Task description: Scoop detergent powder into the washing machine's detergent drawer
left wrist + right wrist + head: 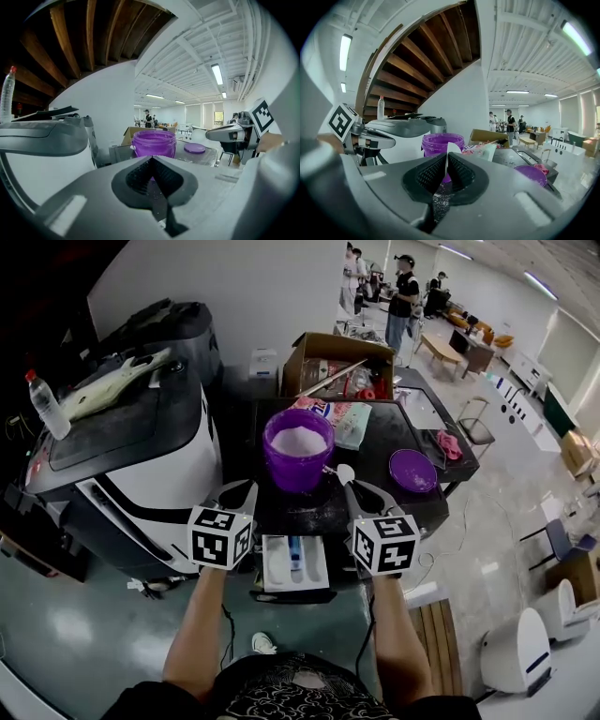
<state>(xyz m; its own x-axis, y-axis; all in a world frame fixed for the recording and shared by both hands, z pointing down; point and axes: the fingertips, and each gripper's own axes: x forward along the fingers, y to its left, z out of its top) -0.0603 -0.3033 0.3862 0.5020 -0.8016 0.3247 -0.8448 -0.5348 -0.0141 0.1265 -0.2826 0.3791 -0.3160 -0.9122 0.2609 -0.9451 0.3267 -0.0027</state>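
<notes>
Detergent drawer (pixel 293 562): pulled open at the near front edge of the dark tabletop (pixel 384 435). White compartments, a blue piece in the middle. In the head view it lies between the two marker cubes.

Purple tub (pixel 295 474): at 12 o'clock from the drawer, upright on the tabletop, lid off. White powder (pixel 298 440) nearly to the rim.

White scoop (pixel 344 473): bowl just beside the tub wall, at 4 o'clock from the tub. Cannot tell if it is loaded or touching the tub.

Right gripper (pixel 361 491): at 1 o'clock from the drawer. In the right gripper view its fingers (pixel 431 176) are clenched on the thin scoop handle, which stands edge-on between them. The scoop bowl pokes up in front of the tub. Powder grains are scattered in the slot below.

Left gripper (pixel 239 491): at 11 o'clock from the drawer, near the tub's lower left. In the left gripper view its fingers (pixel 138 176) are pressed together with nothing between them, the tub straight ahead.

Purple lid (pixel 412 470): flat on the tabletop at 3 o'clock from the tub, well apart from it.

Pink cloth (pixel 448 444): at the tabletop's right edge, beyond the lid.

Cardboard box (pixel 337 360): open, at 12 o'clock from the tub, at the far end.

White-and-black machine (pixel 122 465): at 9 o'clock, with a clear bottle (pixel 45 404) with a red cap standing on its left side.

People stand in the far background.
</notes>
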